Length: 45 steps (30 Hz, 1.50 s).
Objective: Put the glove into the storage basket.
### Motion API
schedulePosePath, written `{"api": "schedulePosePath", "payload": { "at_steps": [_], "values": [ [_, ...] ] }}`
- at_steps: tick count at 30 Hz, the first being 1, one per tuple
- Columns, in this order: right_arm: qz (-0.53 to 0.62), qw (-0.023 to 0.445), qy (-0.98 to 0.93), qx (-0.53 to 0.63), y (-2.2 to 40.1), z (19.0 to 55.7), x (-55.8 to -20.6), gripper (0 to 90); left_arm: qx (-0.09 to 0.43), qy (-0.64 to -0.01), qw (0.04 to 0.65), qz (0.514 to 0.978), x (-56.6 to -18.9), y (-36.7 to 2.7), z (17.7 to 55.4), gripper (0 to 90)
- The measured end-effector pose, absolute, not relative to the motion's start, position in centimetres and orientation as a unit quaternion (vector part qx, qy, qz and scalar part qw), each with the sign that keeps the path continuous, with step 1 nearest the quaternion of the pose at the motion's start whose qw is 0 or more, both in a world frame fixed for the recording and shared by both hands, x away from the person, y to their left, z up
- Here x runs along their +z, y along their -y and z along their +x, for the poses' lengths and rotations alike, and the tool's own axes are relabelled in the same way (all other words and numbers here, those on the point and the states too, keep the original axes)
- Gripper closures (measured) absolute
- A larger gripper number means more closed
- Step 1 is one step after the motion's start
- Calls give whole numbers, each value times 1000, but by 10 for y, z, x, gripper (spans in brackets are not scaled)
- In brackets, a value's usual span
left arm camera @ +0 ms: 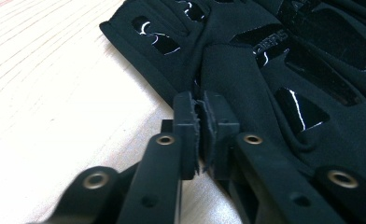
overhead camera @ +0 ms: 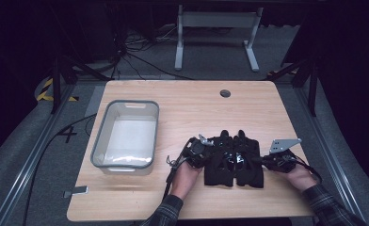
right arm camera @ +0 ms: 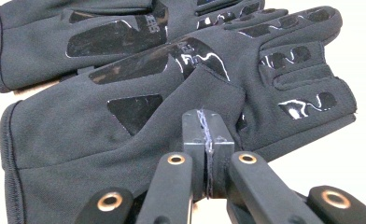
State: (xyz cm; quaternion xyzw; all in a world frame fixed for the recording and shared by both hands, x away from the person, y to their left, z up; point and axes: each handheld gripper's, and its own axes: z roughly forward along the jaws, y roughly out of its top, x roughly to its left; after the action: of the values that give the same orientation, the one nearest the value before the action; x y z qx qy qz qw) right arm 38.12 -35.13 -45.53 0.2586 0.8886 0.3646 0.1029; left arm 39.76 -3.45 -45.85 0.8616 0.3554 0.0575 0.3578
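Two black gloves with glossy grip patches lie side by side, palms up, near the front middle of the wooden table [overhead camera: 187,108]. My left gripper [overhead camera: 209,155] comes in from the left, and its jaws are shut on a fold of fabric at the edge of the left glove [overhead camera: 219,165]. In the left gripper view the pads [left arm camera: 186,130] pinch that glove [left arm camera: 237,70] with fabric showing between them. My right gripper [overhead camera: 263,161] reaches in from the right, shut on the right glove [overhead camera: 249,162]. Its jaws [right arm camera: 208,140] clamp a raised pleat of the near glove [right arm camera: 102,126]; the other glove [right arm camera: 55,42] lies beyond.
A grey plastic bin [overhead camera: 100,141] stands on the left half of the table. A round cable hole [overhead camera: 225,93] sits near the far edge. A small grey piece [overhead camera: 79,190] lies at the front left corner. Bare wood stretches behind the gloves.
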Motion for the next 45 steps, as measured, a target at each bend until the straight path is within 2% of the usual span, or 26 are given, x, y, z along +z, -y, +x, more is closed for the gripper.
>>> {"api": "schedulePosePath", "payload": {
  "at_steps": [3, 14, 18, 37, 45],
  "values": [
    [258, 103, -889, 364, 351, 381, -455, 898, 55, -361, 367, 855, -456, 32, 398, 875],
    [257, 105, -889, 365, 350, 382, -455, 898, 40, -356, 459, 813, -424, 24, 396, 878],
    [257, 104, -889, 365, 350, 382, -455, 899, 34, -349, 472, 809, -418, 26, 396, 878],
    [250, 102, -890, 367, 342, 387, -456, 898, 19, -328, 495, 804, -406, 43, 400, 878],
    [246, 106, -891, 366, 341, 387, -456, 898, 26, -345, 487, 802, -406, 36, 399, 878]
  ]
}}
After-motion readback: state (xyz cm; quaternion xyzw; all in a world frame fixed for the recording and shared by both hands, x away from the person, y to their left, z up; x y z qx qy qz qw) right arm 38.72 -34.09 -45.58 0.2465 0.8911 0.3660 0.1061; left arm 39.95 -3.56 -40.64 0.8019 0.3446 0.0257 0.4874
